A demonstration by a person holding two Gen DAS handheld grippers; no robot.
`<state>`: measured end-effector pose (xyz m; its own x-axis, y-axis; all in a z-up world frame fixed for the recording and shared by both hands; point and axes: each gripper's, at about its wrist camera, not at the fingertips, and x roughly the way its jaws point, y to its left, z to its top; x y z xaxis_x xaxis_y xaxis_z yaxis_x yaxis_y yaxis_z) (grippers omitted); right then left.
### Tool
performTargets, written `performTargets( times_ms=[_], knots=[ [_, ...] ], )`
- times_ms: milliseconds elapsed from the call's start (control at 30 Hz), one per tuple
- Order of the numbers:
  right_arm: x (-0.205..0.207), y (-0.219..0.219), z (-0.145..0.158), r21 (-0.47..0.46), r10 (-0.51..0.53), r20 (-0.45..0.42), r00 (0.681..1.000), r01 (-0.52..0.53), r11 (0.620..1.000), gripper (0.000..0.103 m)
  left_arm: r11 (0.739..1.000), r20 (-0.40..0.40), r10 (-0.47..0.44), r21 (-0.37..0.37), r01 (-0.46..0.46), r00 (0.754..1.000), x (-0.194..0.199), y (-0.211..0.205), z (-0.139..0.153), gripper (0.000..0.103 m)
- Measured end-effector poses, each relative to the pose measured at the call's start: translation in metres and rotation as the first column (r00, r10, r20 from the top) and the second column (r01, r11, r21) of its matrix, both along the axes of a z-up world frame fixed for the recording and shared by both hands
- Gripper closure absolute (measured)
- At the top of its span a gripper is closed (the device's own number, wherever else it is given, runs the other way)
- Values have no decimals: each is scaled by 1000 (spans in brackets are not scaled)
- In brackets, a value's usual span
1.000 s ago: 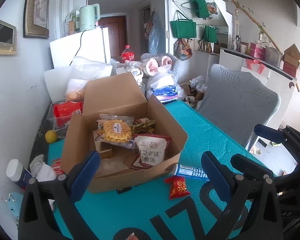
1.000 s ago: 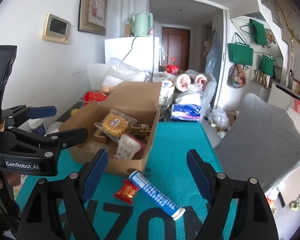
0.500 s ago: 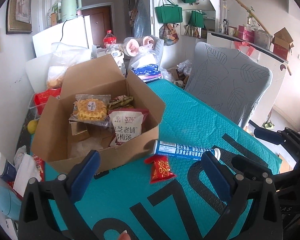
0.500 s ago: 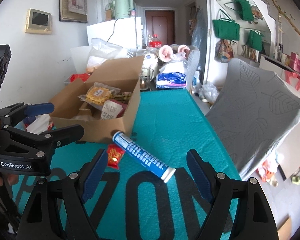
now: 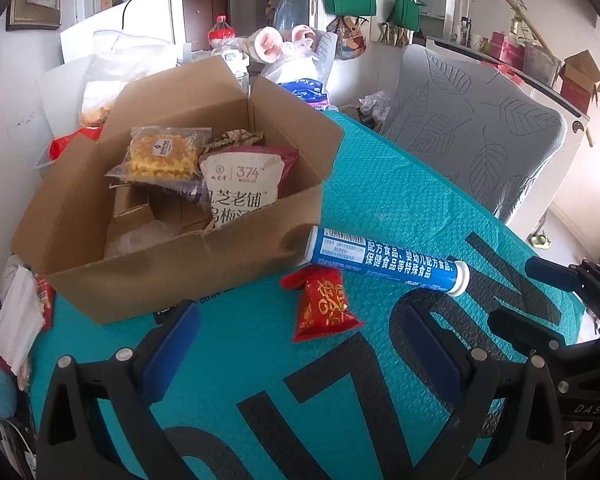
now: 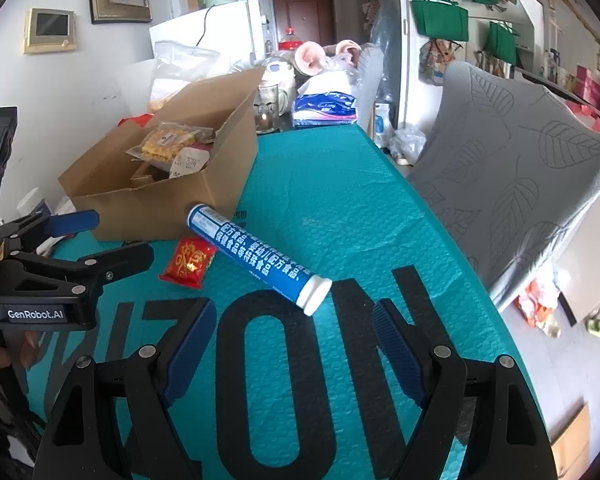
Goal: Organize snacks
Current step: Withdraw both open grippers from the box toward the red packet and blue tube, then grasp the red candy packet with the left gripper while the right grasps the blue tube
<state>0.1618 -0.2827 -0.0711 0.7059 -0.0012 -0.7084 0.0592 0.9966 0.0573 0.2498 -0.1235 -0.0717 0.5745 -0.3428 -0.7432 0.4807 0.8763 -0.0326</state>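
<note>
1. Your left gripper (image 5: pixel 296 344) hangs over the teal bubble mat (image 5: pixel 400 200), jaws spread wide with nothing between the blue pads.
2. Your right gripper (image 6: pixel 294 344) is likewise spread and empty, just short of the white cap of the blue tube (image 6: pixel 256 258).
3. The blue tube lies flat on the mat, its far end touching the cardboard box (image 5: pixel 172 268).
4. A small red snack packet (image 5: pixel 324 308) lies just beside the tube, in front of the box.
5. Inside the open box, a clear-wrapped yellow waffle pack (image 5: pixel 162 156) leans beside a white pouch printed "374" (image 5: pixel 242 184).
6. A grey leaf-patterned chair (image 6: pixel 512 176) stands at the table's right edge.
</note>
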Motion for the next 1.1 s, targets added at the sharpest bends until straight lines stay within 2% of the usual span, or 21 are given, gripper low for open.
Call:
performTargets(
  times_ms=[367, 533, 767, 800, 833, 1000, 1100],
  knots=[
    [36, -3, -25, -2, 45, -64, 997, -45, 999, 22, 999, -52, 20, 30, -18, 998, 15, -1, -22, 0],
    [62, -3, -32, 1, 111, -98, 989, -112, 994, 22, 1000, -67, 21, 23, -20, 998, 18, 2, -25, 0],
    [92, 6, -41, 42, 225, -131, 966, -221, 974, 22, 1000, -48, 30, 2, -30, 998, 21, 8, -21, 0],
    [96, 7, -43, 54, 240, -136, 961, -235, 971, 28, 1000, -50, 31, 6, -31, 998, 22, 8, -21, 0],
    [99, 9, -43, 65, 252, -144, 957, -245, 967, 38, 999, -53, 32, 7, -31, 998, 23, 8, -21, 0],
    [97, 14, -43, 123, 317, -138, 938, -301, 946, 59, 1000, -82, 15, -18, -17, 997, 27, 7, -23, 0],
    [89, 14, -46, 115, 306, -151, 940, -290, 950, 74, 1000, -95, 0, -11, -1, 995, 29, 1, -28, 0]
  ],
)
